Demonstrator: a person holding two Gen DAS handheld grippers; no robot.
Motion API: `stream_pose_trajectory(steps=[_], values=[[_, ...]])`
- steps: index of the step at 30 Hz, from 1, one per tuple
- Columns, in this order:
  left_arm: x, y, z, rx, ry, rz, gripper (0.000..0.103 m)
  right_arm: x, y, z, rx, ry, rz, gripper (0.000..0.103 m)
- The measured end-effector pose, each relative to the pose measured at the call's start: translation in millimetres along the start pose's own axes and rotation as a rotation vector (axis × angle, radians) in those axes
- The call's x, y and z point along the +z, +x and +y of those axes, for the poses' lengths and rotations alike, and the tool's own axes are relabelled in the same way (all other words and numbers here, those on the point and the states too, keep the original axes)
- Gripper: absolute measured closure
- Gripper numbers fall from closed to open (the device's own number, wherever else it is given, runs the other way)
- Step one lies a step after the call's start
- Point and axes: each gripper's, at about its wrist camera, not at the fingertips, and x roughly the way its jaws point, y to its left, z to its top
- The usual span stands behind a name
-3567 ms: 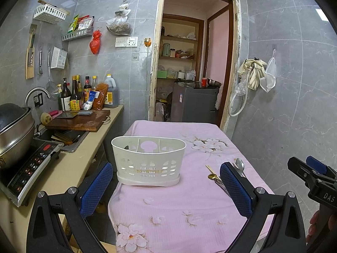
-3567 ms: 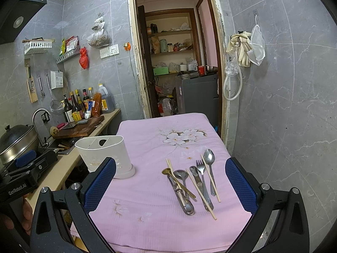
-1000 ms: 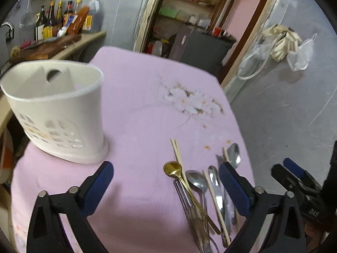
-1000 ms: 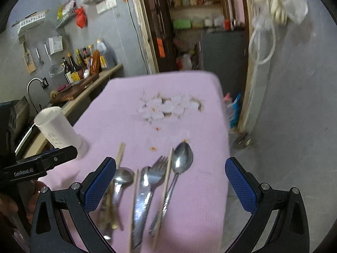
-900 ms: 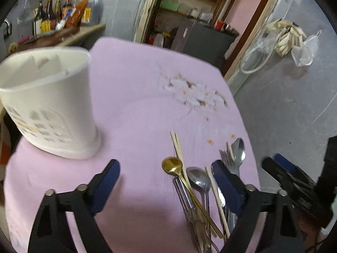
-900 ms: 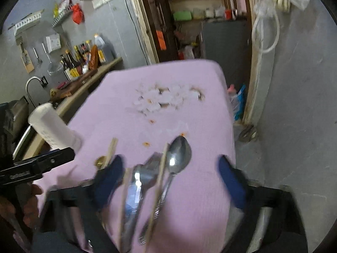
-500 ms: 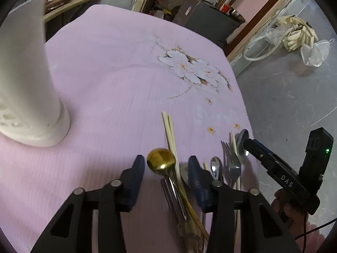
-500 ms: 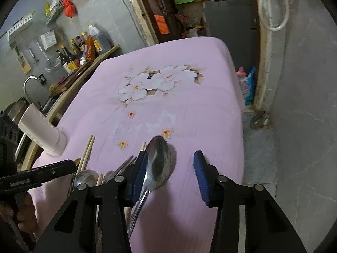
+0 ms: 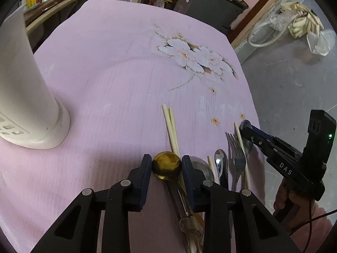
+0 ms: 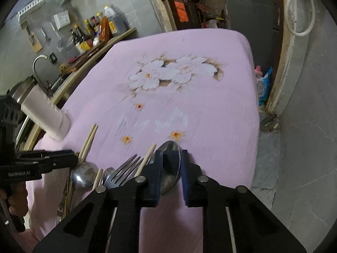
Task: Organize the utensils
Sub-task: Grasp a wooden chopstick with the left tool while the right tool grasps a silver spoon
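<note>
Both claws, spread wide and held above the pile a second ago, have come down to the desk (image 9: 109, 80) and are closing; my left claw (image 9: 166, 164) brackets the bowl of the gold spoon (image 9: 167, 165), pads at its edges, while my right claw (image 10: 171, 168) narrows on the bowl of the steel spoon (image 10: 170, 154), which lies between its pads. The other cutlery lies beside them; the white holder (image 9: 25, 97) stands well apart, so I judge lifting comes next.
</note>
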Motion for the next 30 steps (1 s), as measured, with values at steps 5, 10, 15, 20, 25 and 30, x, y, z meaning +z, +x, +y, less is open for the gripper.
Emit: stream_pose_trajectory(steps=[5,10,15,20,25,30], values=[[1.7,-0.3,-4.0,0.023,0.039,0.035,0.075,2.3,1.1,-2.5,0.003,0.006,0.022,0.089],[-0.7,-2.3,-1.9,0.010,0.014,0.061,0.075,1.3,0.2,-3.3,0.001,0.006,0.030,0.088],[-3.8,-1.7,-6.7,0.032,0.040,0.060,0.075,1.4,0.3,-2.7,0.002,-0.003,0.040,0.088],[-4.5,-0.5,-9.6,0.042,0.071,0.041,0.076,3.7,-1.6,-0.1,0.002,-0.025,0.046,0.092],[-5.8,-5.2,-4.3,0.014,0.054,0.013,0.076,5.7,-17.4,1.9,0.024,-0.011,0.010,0.100],[-9.2,-21.0,0.9,-0.023,0.028,-0.049,0.076,6.5,-35.4,5.3,0.018,0.010,-0.028,0.101]])
